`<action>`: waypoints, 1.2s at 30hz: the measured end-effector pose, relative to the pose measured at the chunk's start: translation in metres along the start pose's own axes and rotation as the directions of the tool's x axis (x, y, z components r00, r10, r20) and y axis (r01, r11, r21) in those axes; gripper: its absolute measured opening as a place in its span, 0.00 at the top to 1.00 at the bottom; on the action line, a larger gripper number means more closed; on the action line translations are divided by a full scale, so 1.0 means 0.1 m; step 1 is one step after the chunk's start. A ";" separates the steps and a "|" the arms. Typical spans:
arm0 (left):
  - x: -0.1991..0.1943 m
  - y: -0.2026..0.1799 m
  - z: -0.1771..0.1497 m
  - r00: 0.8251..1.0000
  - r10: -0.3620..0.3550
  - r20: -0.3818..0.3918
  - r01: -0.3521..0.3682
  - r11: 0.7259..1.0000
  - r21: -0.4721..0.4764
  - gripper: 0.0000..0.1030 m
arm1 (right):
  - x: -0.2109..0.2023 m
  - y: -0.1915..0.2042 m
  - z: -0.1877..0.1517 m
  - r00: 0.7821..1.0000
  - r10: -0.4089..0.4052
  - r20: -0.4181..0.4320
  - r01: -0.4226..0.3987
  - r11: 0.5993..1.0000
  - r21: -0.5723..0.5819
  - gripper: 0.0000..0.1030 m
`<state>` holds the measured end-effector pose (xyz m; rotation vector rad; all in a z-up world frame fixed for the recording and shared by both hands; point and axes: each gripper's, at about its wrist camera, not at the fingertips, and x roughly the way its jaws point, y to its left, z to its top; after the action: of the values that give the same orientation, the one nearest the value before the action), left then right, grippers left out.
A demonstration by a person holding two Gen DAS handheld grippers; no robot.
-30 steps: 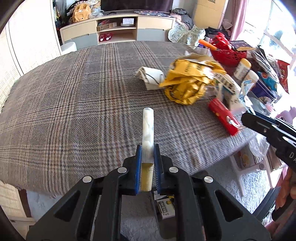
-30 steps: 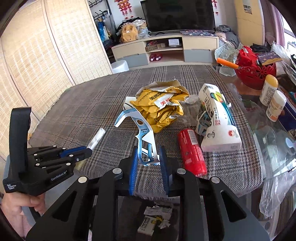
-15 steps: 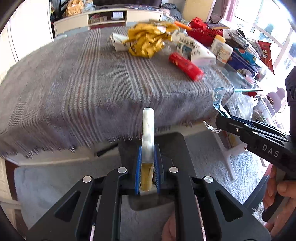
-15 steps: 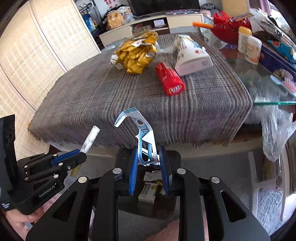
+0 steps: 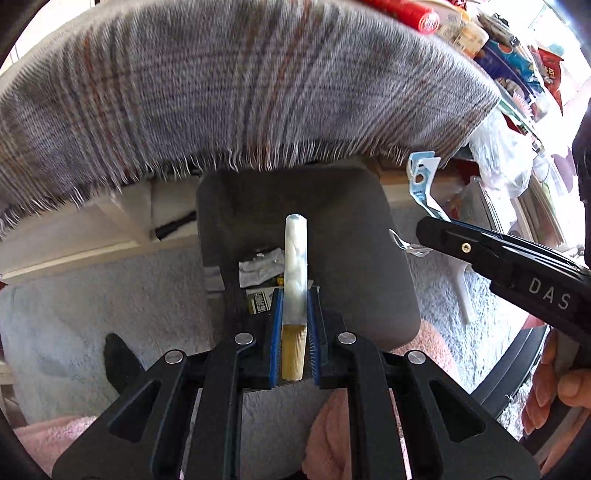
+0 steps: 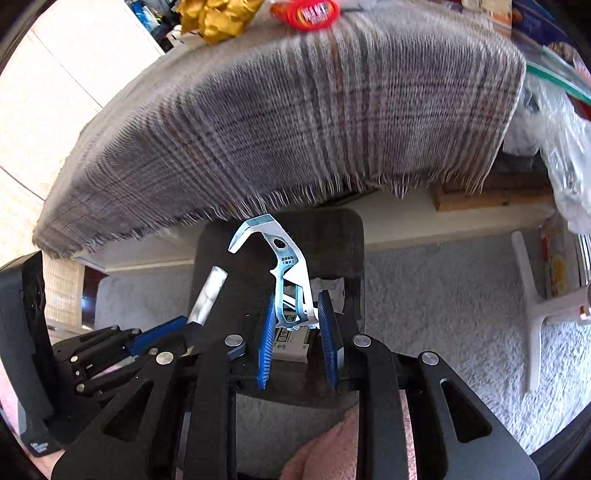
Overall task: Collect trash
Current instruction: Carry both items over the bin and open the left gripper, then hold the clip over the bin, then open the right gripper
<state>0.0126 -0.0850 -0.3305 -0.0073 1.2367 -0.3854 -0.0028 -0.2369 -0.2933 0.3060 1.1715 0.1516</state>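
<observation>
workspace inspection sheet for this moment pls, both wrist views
surface: plaid fringed tablecloth hangs over the table edge; pale carpet below
job's things: dark grey bin under both grippers, paper scraps inside; white tube wrapper and blue-and-white torn package are above it
clutter: red can and crumpled yellow bag on the table; clear plastic bag at its right end
grippers: left gripper shut on the tube wrapper; right gripper around the torn package, pads look slightly apart
cables: nothing seen
surroundings: white plastic stool leg, woven screen
</observation>
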 end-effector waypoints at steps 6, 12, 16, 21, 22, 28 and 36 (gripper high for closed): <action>0.17 0.03 -0.05 0.999 -0.008 -0.037 0.007 1.000 -0.009 0.89 | 0.16 -0.03 -0.02 1.000 -0.017 -0.026 0.018 1.000 0.017 0.77; 0.22 0.02 -0.04 0.999 0.004 -0.046 -0.005 1.000 -0.009 0.85 | 0.23 -0.04 -0.01 0.999 -0.007 -0.041 0.009 0.999 0.031 0.74; 0.19 0.07 -0.03 0.999 -0.002 -0.033 0.002 1.000 -0.026 0.66 | 0.23 -0.04 0.01 0.999 -0.017 -0.032 0.018 0.999 0.041 0.52; 0.13 0.12 -0.02 1.000 0.030 -0.010 -0.030 0.999 -0.030 0.46 | 0.14 -0.15 0.03 0.999 -0.038 -0.015 0.038 0.998 0.052 0.39; 0.12 0.12 -0.02 0.999 0.039 -0.002 -0.039 0.999 -0.030 0.41 | 0.13 -0.17 0.03 0.999 -0.040 -0.013 0.041 0.998 0.056 0.32; 0.06 0.14 -0.01 0.997 0.075 0.019 -0.075 0.997 -0.022 0.24 | 0.05 -0.19 0.04 0.999 -0.047 0.008 0.047 0.997 0.058 0.23; 0.00 0.20 -0.01 0.997 0.072 0.023 -0.071 0.997 -0.044 0.23 | 0.03 -0.18 0.07 0.999 -0.045 -0.001 0.045 0.997 0.068 0.13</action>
<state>0.0174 -0.0659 -0.3351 -0.0052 1.2174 -0.2956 0.0038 -0.2541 -0.2988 0.3397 1.1834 0.0719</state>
